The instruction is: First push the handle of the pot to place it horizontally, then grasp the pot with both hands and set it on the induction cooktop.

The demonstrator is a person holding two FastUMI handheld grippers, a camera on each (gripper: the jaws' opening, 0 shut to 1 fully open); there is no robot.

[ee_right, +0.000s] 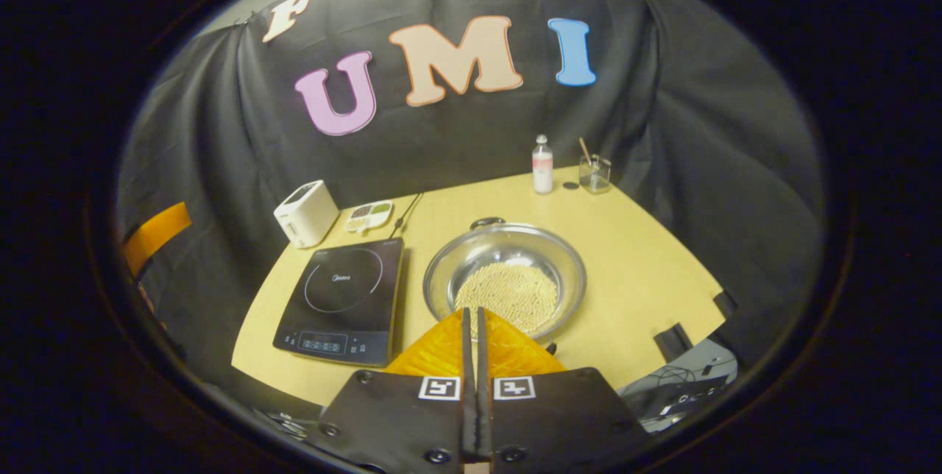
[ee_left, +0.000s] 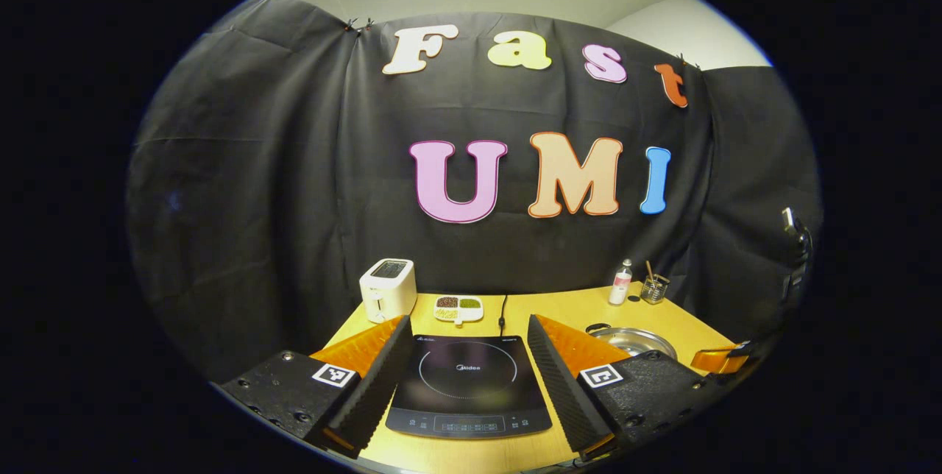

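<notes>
The left claw (ee_left: 465,345) is spread wide, its ribbed fingers framing the flat glassy induction cooktop (ee_left: 469,384). The right claw (ee_right: 477,327) is pressed closed on nothing, tips just before the round shiny steel pot (ee_right: 505,275), which sits on the wooden bench (ee_right: 647,268) beside the cooktop.

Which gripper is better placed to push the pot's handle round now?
Right, likely. The right gripper is shut and hangs at the near rim of the pot. The left gripper is open and faces the induction cooktop, with the pot off to its side.
</notes>
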